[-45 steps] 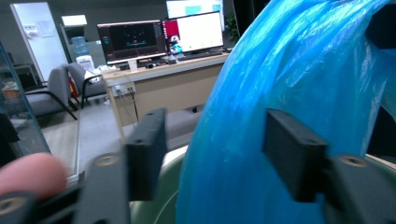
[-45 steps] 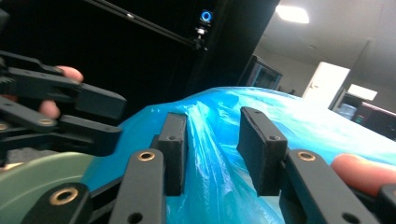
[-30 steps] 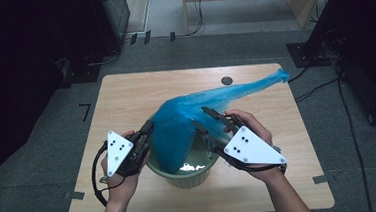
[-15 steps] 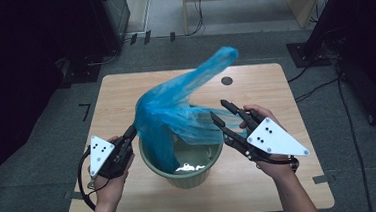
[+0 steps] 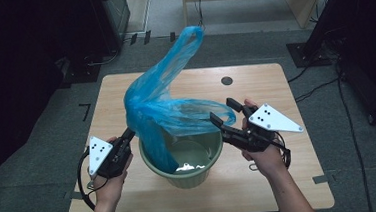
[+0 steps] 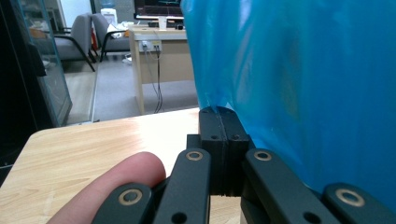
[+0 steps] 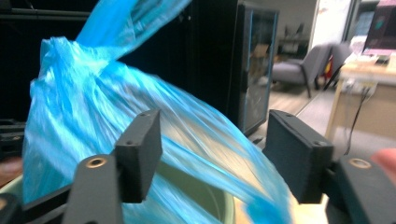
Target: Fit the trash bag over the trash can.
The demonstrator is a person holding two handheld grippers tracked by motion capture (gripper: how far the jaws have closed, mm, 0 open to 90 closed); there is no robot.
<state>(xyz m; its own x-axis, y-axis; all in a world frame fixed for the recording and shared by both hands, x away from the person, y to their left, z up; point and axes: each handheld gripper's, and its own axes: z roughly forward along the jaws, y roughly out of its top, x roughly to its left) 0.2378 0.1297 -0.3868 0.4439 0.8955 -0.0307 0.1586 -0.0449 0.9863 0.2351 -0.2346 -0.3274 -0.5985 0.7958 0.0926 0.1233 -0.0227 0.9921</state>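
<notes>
The thin, crinkled blue plastic bag [image 5: 161, 108] is pinched at one edge by the left tongs [image 5: 129, 134], whose jaws are pressed fully together on the film at the left rim of the round green plastic bucket [image 5: 183, 174]; in the left gripper view the bag [image 6: 299, 79] rises straight out of the closed tongs [image 6: 220, 114]. The right tongs [image 5: 222, 112] stand partly open and have just been opening; in the right gripper view a band of the bag [image 7: 93, 107] stretches across the gap between the two pads [image 7: 140, 154] of the tongs [image 7: 217, 158], but the pads do not press on it. In the high view that band hangs over the bucket's mouth from the left tongs toward the right ones, one fold drops down inside the bucket, and a long twisted tail of the bag stands up and curls away toward the far edge of the surface.

The bucket stands on the light wooden surface [image 5: 274, 80], near its front edge, between the two hands. A small round dark hole [image 5: 227, 80] sits in the surface near its far edge. Strips of grey tape [image 5: 320, 179] mark the front corners. Around the surface lie grey carpet, black cables and dark equipment stands.
</notes>
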